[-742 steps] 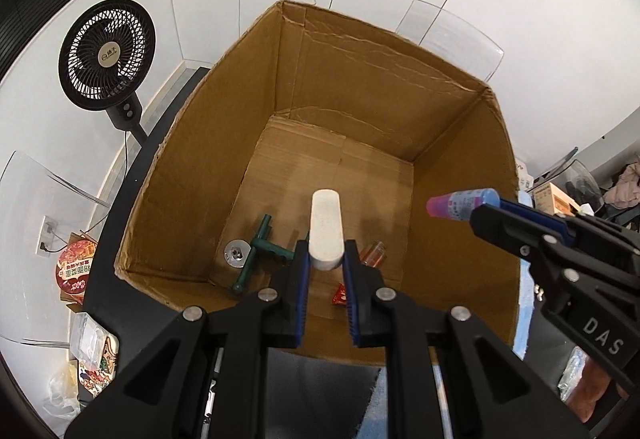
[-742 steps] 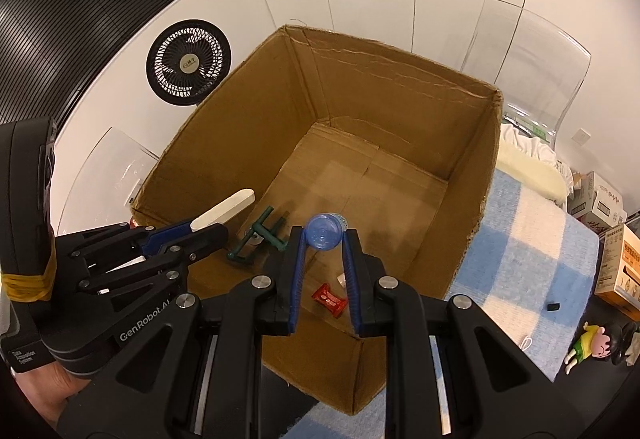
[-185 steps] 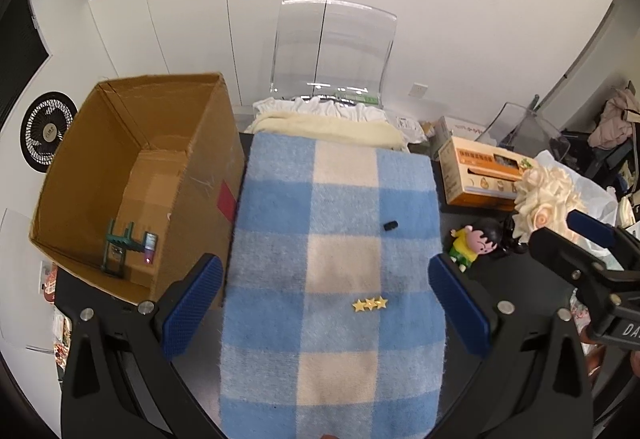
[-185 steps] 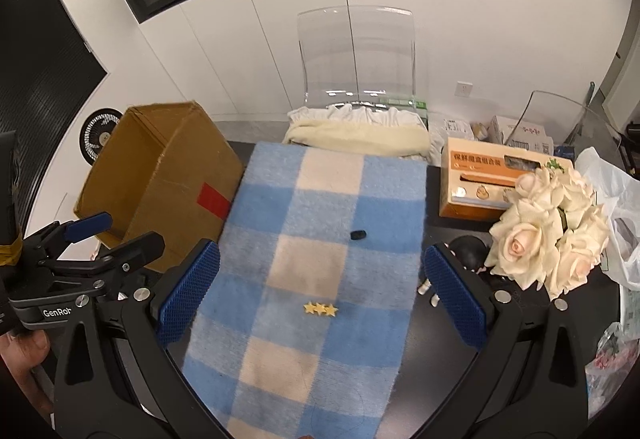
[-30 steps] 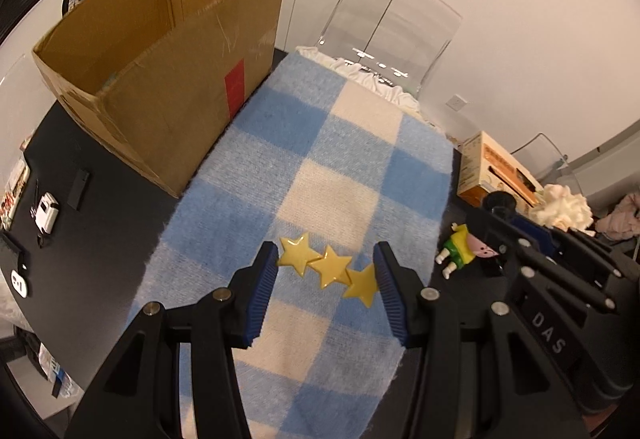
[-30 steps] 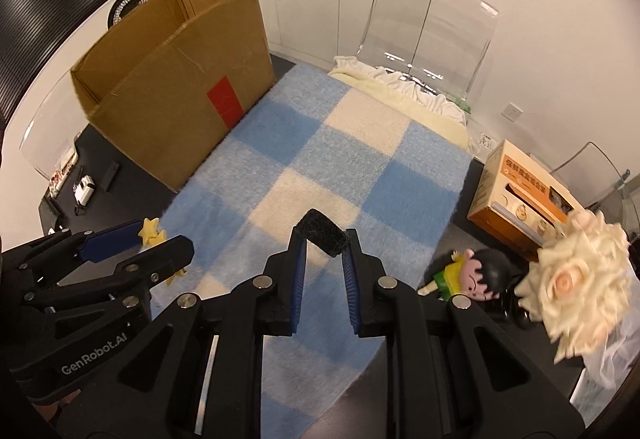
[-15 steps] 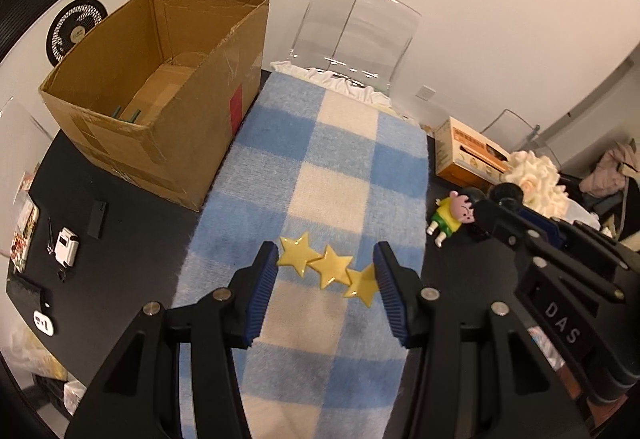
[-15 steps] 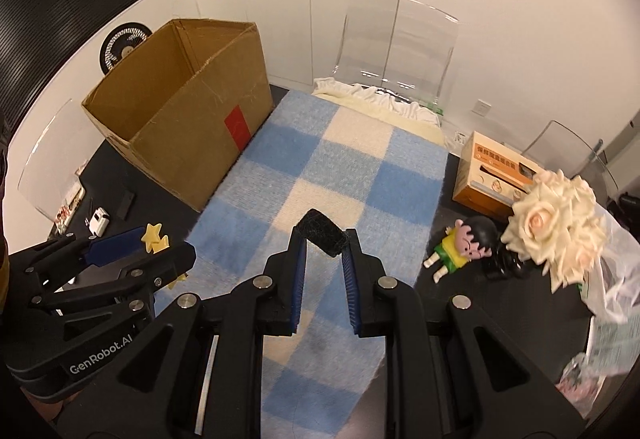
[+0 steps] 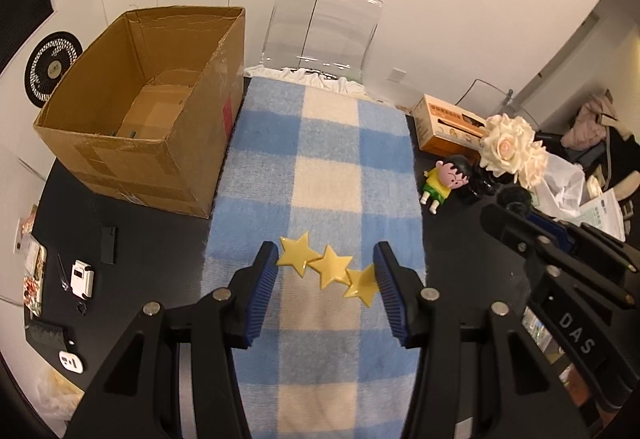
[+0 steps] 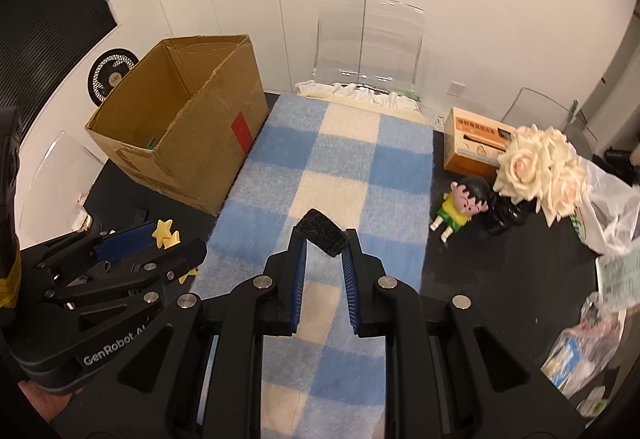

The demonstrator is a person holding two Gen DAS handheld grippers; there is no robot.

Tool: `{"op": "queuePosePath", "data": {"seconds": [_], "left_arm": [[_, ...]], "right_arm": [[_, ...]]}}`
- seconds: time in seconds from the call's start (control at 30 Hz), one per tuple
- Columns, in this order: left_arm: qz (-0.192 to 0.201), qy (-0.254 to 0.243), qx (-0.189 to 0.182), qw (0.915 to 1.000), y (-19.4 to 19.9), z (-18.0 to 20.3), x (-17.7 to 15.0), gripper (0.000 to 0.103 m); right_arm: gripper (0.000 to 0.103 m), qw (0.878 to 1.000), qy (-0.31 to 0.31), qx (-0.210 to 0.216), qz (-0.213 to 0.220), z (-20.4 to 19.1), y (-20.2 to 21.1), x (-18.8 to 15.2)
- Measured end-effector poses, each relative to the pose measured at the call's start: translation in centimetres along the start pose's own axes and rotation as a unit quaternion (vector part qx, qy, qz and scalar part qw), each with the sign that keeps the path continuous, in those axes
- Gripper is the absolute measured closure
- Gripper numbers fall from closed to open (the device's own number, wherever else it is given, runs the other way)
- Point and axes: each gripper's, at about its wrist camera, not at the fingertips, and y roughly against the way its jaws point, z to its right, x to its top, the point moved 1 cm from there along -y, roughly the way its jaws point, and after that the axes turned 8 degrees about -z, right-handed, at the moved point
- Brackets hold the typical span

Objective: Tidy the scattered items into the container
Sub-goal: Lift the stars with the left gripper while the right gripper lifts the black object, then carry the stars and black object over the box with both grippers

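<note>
Left wrist view: black table (image 9: 152, 251) under everything, blue-and-cream checked blanket (image 9: 324, 167) running from 12 down to 6 o'clock. Open cardboard box (image 9: 160, 163) at 10 o'clock, upright, its near corner touching the blanket's left edge; something green just visible low inside, too hidden to name. Clear chair (image 9: 324, 27) at 12 o'clock behind the blanket. Cream roses (image 9: 510, 149) and orange carton (image 9: 444, 127) at 2 o'clock, cartoon figurine (image 9: 442, 183) lying on the table just beside the blanket's right edge. Left gripper (image 9: 326, 265) at centre, jaws part open and pressed on the two ends of a yellow three-star strip (image 9: 328, 269), strip tilted down to the right and held above the blanket. Right wrist view: same box (image 10: 208, 143) at 10 o'clock, left gripper (image 10: 160, 241) at 8 o'clock with star tips showing. Right gripper (image 10: 324, 237) at centre, jaws nearly closed, pinching a small black object (image 10: 323, 232) at the fingertips, above the blanket (image 10: 360, 167).
</note>
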Motion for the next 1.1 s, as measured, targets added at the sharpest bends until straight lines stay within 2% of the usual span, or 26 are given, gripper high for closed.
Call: {"op": "queuePosePath", "data": {"seconds": [0.3, 0.57, 0.8, 1.1], "left_arm": [[0.0, -0.015, -0.001, 0.9999, 0.8, -1.1, 0.1, 0.055], [0.0, -0.02, 0.015, 0.9997, 1.0, -2.8, 1.4, 0.055], [0.005, -0.021, 0.022, 0.9995, 1.5, -5.0, 3.8, 0.055], [0.018, -0.017, 0.036, 0.999, 2.6, -9.7, 7.9, 0.055]], "right_arm": [[0.084, 1.0, -0.015, -0.004, -0.003, -0.9, 0.4, -0.6], [0.084, 1.0, -0.023, 0.003, -0.002, -2.1, 0.2, 0.1], [0.084, 1.0, -0.017, 0.008, 0.0, -4.1, -0.4, 2.4], [0.084, 1.0, -0.005, 0.018, 0.003, -8.2, -1.9, 6.7]]}}
